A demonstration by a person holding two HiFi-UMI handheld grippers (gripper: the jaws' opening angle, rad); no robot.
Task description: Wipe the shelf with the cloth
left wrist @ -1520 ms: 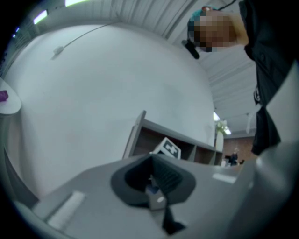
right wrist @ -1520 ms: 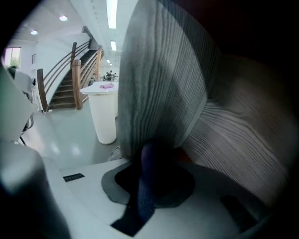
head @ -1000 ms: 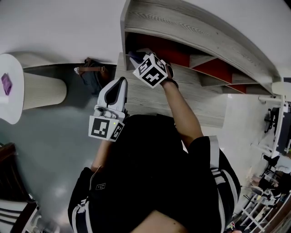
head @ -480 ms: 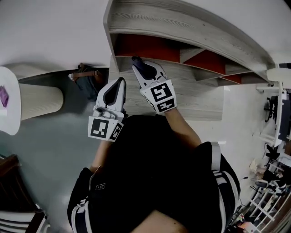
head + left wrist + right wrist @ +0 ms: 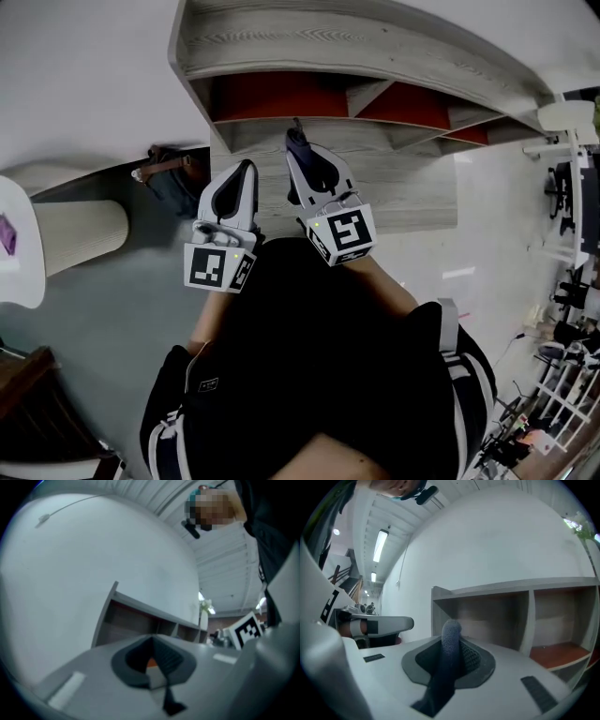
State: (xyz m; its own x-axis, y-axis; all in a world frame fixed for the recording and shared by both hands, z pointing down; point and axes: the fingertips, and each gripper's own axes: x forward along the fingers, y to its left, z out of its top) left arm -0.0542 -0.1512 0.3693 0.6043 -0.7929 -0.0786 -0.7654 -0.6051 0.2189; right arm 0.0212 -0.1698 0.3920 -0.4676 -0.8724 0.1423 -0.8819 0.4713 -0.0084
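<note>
Evidently the cloth (image 5: 450,641) (judged soft, light, limp) is pinched at a bunched fold by the right hand-held gripper (image 5: 300,159), just before the shelf (image 5: 356,47); the left hand-held gripper (image 5: 245,176) is pressed together, empty.

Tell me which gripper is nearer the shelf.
Right. The right gripper, shut on the cloth, points at the shelf just short of its red compartments. The left gripper sits further left, farther back from them.
</note>
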